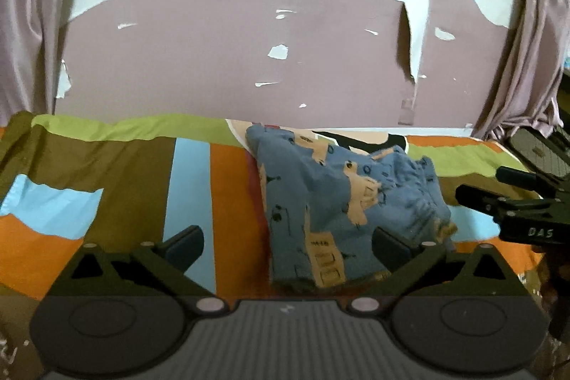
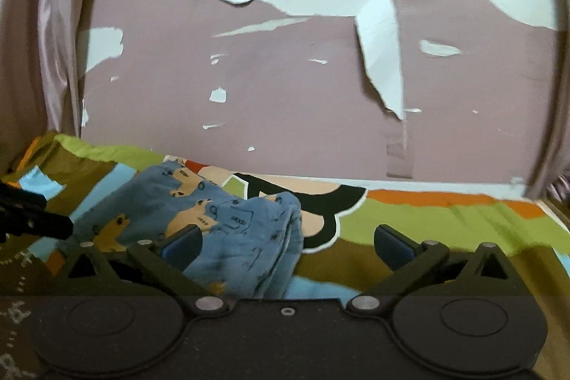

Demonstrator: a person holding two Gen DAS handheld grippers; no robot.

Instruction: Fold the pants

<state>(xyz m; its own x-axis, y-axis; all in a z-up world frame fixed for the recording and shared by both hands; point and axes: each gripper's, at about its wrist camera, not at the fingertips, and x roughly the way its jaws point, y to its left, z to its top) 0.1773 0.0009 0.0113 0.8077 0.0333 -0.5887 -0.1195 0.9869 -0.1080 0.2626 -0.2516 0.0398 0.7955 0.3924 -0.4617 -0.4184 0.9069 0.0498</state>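
Note:
Blue pants (image 1: pixel 331 202) with a tan animal print lie bunched on a striped bedsheet (image 1: pixel 142 173). In the left wrist view my left gripper (image 1: pixel 288 248) is open, its fingers on either side of the near end of the pants. My right gripper shows at the right edge (image 1: pixel 506 198), beside the waistband. In the right wrist view the pants (image 2: pixel 221 230) lie left of centre. My right gripper (image 2: pixel 288 248) is open, with its left finger (image 2: pixel 181 246) over the cloth and nothing held. My left gripper (image 2: pixel 32 216) shows at the left edge.
A pink wall (image 1: pixel 249 59) with peeling paint stands just behind the bed. Pink curtains hang at both sides (image 1: pixel 21 24). A dark mesh object (image 1: pixel 534 148) sits at the far right. The sheet (image 2: pixel 445 219) stretches out right of the pants.

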